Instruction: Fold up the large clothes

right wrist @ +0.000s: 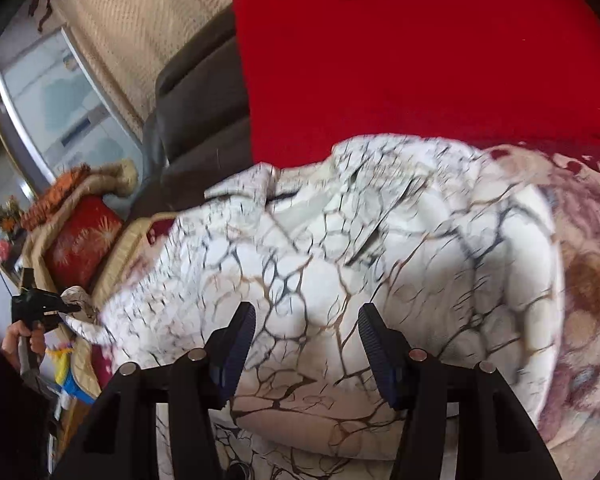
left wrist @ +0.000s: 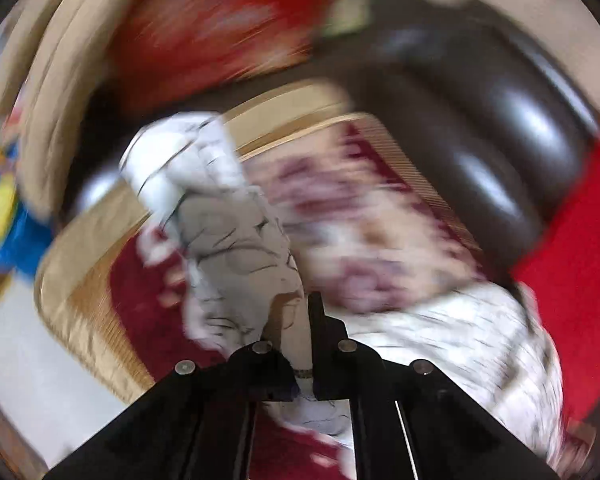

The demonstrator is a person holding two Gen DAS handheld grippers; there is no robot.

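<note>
black left gripper [left wrist: 296, 320], crinkled crackle-print garment [right wrist: 340, 248]

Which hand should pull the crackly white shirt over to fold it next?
Probably the left. The left gripper is already shut on an edge of the white garment, so it can pull. The right gripper is open above the cloth, gripping nothing.
</note>
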